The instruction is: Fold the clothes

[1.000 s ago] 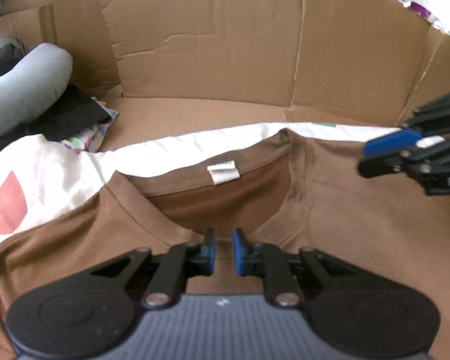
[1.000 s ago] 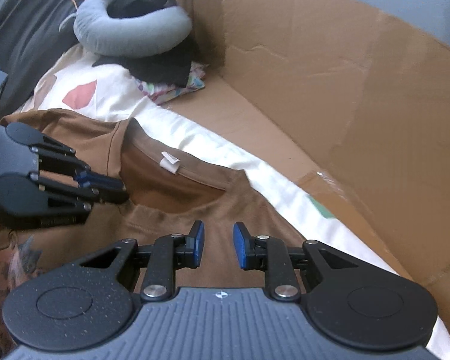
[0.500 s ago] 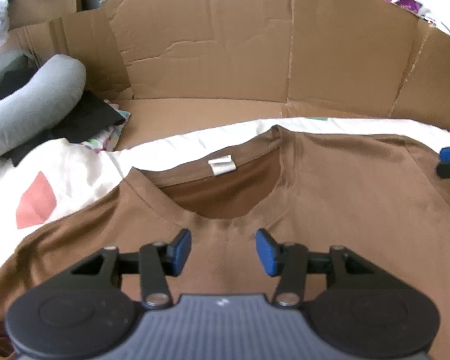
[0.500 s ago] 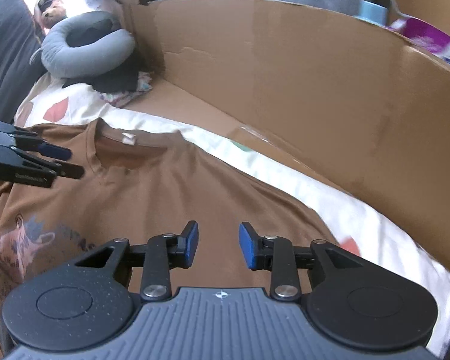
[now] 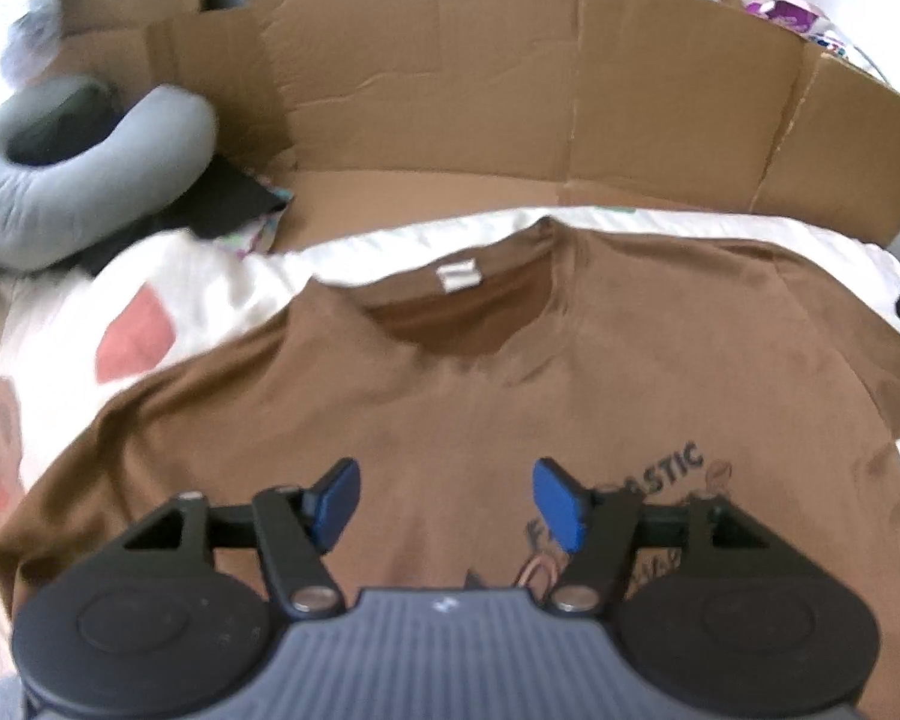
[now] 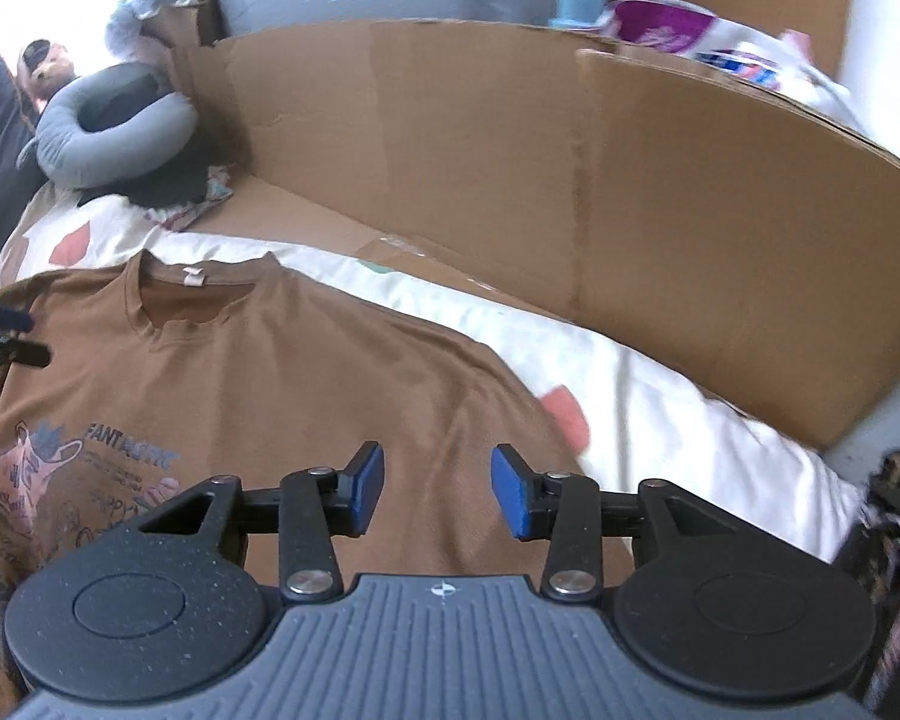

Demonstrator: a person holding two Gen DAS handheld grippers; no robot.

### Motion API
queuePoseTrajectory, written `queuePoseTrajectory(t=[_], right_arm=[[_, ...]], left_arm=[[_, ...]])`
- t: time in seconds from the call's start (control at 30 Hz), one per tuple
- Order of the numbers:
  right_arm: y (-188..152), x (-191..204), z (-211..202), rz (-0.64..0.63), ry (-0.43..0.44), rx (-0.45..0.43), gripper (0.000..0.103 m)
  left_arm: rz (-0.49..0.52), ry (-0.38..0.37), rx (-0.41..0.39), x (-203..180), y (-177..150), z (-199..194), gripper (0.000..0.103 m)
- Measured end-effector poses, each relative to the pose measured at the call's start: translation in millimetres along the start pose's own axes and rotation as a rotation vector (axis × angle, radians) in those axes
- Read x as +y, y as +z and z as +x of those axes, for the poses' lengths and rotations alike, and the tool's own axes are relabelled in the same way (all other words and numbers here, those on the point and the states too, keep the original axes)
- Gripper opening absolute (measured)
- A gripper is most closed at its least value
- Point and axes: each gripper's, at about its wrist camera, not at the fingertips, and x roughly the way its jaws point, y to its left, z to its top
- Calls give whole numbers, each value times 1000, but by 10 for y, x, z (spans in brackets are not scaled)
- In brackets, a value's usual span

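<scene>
Black tongs [image 5: 444, 501], blue pads [image 5: 561, 504], silver screws

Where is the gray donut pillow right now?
The gray pillow sits at the far left in both views, on dark clothes beside the cardboard wall, beyond the brown shirt's collar.

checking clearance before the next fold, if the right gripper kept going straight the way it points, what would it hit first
Most likely the brown t-shirt, around its shoulder and sleeve. The right gripper tilts down at it, jaws opening with nothing between them. Depth is hard to judge through the fisheye.
</scene>
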Motion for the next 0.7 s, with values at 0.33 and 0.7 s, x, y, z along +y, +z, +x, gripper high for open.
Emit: queuePoseTrajectory(t=[0.33,0.7], right_arm=[[-259,-213,-105,63,-65,13,56],[-467,-531,-41,90,-100,40,57]], left_arm=[[-256,31,10,225,-300,-120,90],[-297,40,34,375,-540,-8,92]])
